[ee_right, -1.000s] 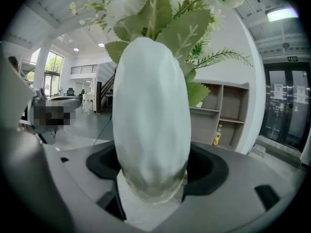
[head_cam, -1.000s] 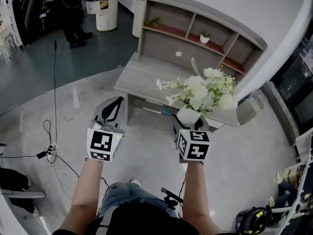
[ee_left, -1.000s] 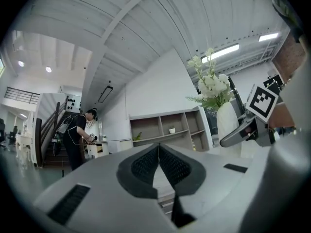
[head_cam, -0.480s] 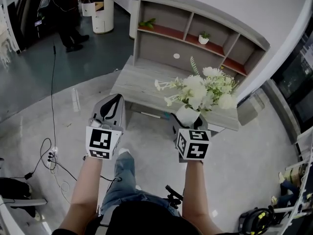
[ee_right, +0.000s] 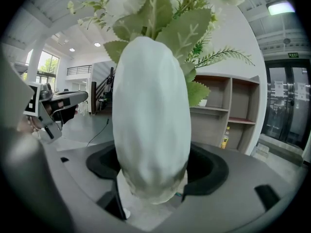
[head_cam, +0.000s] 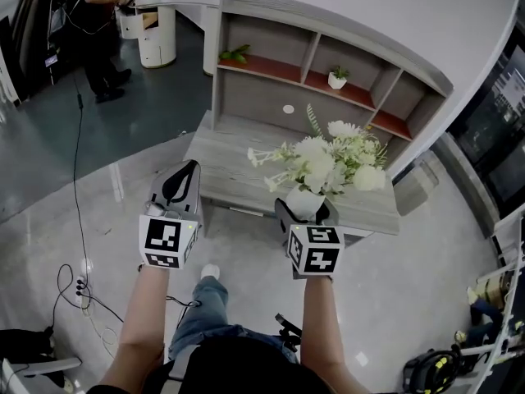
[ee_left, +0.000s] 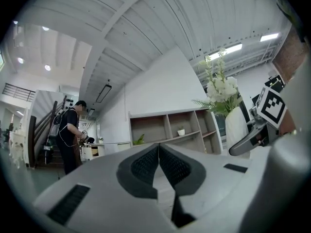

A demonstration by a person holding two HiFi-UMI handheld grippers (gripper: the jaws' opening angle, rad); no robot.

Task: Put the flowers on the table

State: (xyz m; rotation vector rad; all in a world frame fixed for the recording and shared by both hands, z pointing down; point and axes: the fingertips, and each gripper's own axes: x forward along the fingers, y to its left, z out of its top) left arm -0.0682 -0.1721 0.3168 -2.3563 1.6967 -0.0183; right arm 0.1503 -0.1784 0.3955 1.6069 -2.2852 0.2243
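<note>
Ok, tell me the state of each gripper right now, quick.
Left gripper: closed, fingers together, holding nothing.
Right gripper: closed on the white vase of flowers.

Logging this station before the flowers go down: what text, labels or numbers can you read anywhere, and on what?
No legible text anywhere.
Left cube, right cube: black-and-white square patterns only, no letters.
Green sign: too small to read.
Yellow bottle: label too blurred to read.
Vase: plain, no print.
</note>
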